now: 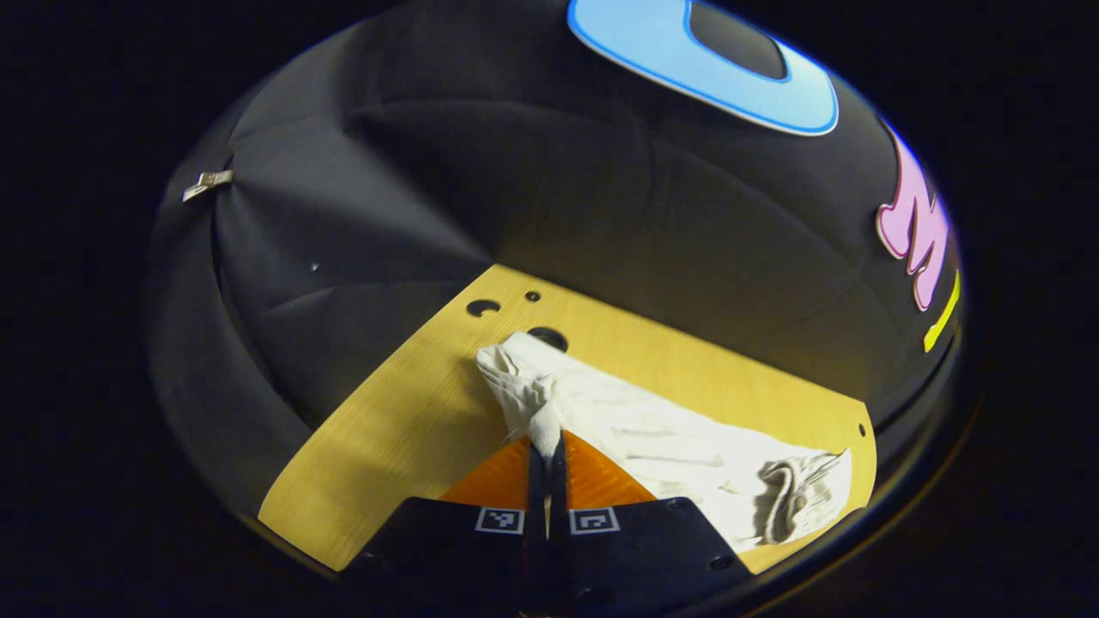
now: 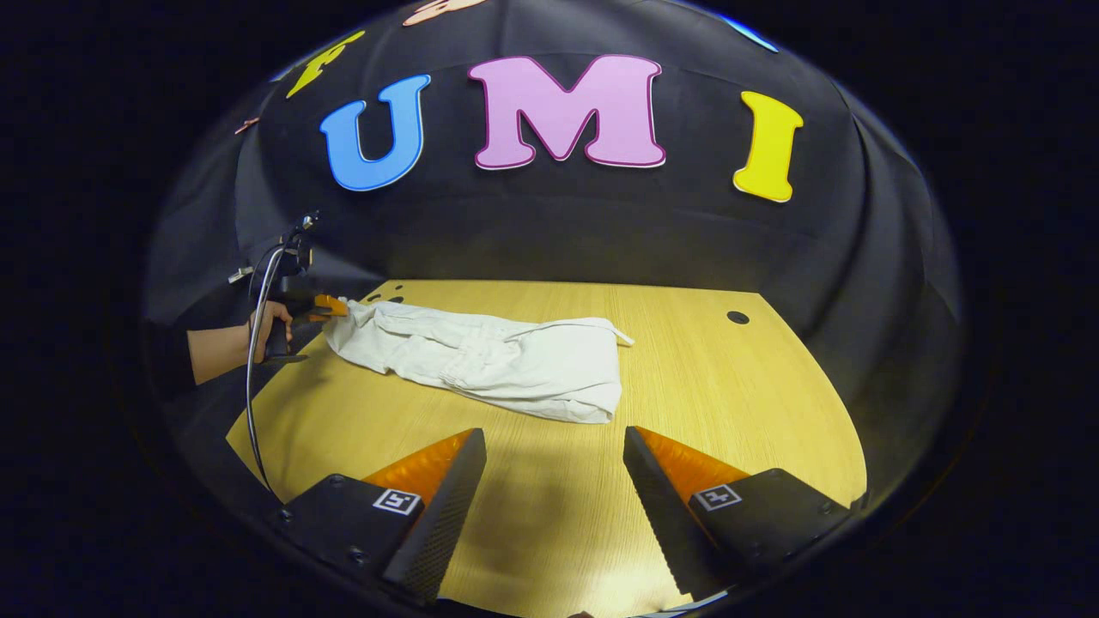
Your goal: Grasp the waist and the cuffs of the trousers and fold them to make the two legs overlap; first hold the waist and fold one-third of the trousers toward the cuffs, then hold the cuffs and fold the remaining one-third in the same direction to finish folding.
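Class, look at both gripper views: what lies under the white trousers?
The white cloth trousers lie on the yellow wooden table, whose bare top shows all around them. The stretch of table beneath the cloth is covered, so anything there cannot be seen.

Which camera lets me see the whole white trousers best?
The right gripper view: the white trousers lie stretched across the table, seen end to end, with the left gripper at one end. The left gripper view sees them close up and slanted; one end is bunched in its shut jaws.
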Demonstrator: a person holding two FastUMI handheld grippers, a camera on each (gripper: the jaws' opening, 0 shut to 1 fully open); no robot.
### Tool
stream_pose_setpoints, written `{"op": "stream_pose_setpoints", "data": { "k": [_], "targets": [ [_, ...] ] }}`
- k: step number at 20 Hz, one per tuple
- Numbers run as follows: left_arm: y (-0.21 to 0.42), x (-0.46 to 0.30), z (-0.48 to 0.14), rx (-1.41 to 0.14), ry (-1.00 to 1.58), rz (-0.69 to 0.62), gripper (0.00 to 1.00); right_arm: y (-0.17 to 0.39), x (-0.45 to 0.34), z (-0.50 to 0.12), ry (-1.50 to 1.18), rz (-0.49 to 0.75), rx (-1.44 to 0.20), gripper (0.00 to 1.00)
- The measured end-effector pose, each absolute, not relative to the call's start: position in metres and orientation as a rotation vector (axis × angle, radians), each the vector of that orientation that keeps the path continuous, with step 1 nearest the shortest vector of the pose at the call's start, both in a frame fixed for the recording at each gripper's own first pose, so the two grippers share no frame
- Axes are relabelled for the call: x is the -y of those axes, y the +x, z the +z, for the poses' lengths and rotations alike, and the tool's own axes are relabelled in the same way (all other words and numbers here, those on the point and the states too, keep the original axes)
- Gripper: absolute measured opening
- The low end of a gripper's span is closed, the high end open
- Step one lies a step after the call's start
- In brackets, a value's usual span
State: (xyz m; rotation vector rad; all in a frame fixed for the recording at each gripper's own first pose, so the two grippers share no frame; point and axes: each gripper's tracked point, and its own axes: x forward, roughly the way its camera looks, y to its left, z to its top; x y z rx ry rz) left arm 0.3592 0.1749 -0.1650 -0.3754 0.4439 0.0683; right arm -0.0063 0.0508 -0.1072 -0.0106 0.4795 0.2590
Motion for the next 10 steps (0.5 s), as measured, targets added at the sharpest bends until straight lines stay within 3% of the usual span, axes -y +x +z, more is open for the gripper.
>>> {"op": "stream_pose_setpoints", "data": {
  "k": [10],
  "targets": [
    [0.36, -0.046, -0.044, -0.339, -0.345, -0.11, 0.05, 0.004, -0.004, -0.088, 0.052, 0.206, -0.426, 0.99]
  ]
}}
